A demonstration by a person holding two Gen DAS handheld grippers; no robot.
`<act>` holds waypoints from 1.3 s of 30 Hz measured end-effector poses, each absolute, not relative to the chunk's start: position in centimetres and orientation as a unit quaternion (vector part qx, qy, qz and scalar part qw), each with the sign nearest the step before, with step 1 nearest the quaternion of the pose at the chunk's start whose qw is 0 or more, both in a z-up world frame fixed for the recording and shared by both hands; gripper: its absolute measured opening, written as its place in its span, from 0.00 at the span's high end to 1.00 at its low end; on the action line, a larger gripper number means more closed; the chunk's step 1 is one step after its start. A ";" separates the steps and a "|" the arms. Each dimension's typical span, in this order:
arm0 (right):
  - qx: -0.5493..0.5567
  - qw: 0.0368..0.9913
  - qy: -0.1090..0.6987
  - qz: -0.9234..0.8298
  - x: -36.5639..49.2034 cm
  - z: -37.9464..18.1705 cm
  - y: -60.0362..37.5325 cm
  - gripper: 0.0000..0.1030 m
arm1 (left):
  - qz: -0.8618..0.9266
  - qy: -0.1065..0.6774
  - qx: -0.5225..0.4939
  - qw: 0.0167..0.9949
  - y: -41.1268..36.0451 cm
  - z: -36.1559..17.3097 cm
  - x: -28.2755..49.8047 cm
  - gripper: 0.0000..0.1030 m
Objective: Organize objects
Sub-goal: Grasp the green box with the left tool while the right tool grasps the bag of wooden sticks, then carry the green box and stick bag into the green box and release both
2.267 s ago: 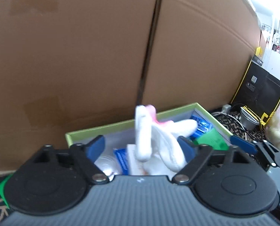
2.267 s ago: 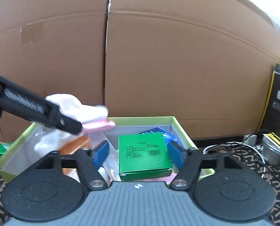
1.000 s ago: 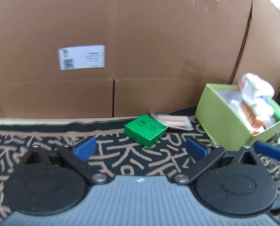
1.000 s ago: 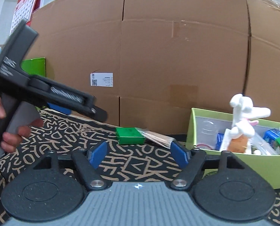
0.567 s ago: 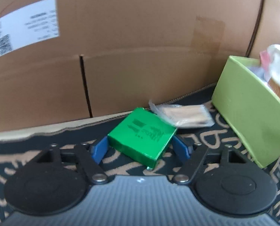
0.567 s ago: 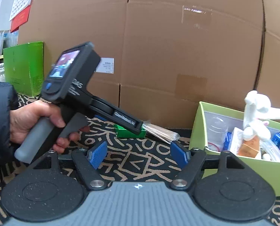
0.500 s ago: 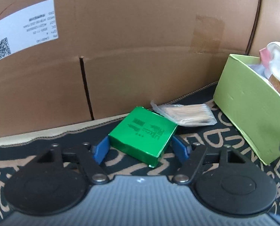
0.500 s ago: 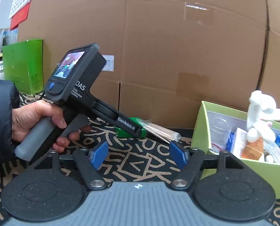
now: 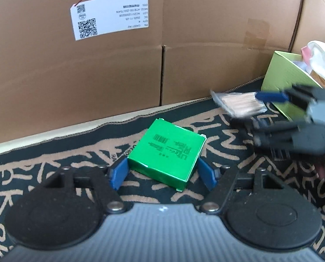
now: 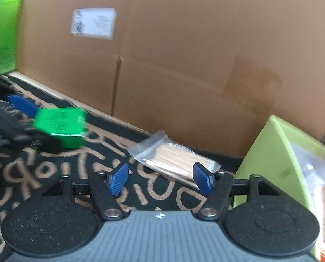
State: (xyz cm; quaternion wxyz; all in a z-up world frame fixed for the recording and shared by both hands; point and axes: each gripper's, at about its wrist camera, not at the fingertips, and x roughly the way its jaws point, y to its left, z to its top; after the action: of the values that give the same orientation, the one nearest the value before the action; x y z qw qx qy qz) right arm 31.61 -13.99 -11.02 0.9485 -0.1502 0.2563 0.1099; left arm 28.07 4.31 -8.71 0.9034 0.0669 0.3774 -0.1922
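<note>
A small green box (image 9: 167,154) lies on the patterned mat between the open pads of my left gripper (image 9: 162,173); I cannot tell whether the pads touch it. It also shows in the right wrist view (image 10: 60,126). A clear bag of wooden sticks (image 10: 173,155) lies just ahead of my open right gripper (image 10: 160,179), partly between its pads. In the left wrist view the bag (image 9: 238,103) sits by the right gripper's blue fingertips (image 9: 271,97). A lime green bin (image 10: 278,152) stands at the right.
Large cardboard boxes (image 9: 140,54) form a wall right behind the mat. A white stuffed toy (image 9: 322,56) sticks up out of the bin (image 9: 282,78). A bright green box (image 10: 2,35) stands at the far left in the right wrist view.
Both grippers have moved from the bin to the mat. The left has closed in around the green box; the right has come down to the bag of sticks.
</note>
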 end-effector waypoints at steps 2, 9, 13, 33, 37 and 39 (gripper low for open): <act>-0.137 0.955 0.246 0.099 32.2 -10.6 -14.3 0.26 | -0.192 0.375 0.064 0.904 4.2 -8.8 28.6 0.31; -0.117 0.948 0.284 0.082 35.6 -10.8 -14.9 0.35 | -0.179 0.370 0.057 0.910 3.4 -9.4 30.1 0.20; -0.106 0.951 0.281 0.075 35.0 -10.4 -15.5 0.64 | -0.168 0.368 0.059 0.913 3.1 -9.8 30.7 0.19; 0.003 0.971 0.164 0.174 17.5 -3.1 -19.8 0.91 | -0.245 0.317 0.044 0.915 -1.6 -1.2 22.2 0.38; 0.008 0.980 0.120 0.157 13.8 -0.8 -22.6 0.91 | -0.290 0.290 0.048 0.910 -6.1 1.7 20.4 0.38; 0.000 0.985 0.103 0.136 12.6 0.3 -24.4 0.91 | -0.308 0.283 0.050 0.907 -8.6 2.5 20.2 0.38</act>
State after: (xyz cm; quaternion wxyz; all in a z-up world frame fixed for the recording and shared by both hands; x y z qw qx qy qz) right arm 12.62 -24.37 0.31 0.9853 -0.0003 0.1033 0.1363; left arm 20.24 -8.65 2.54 0.9070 0.0497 0.2828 -0.3081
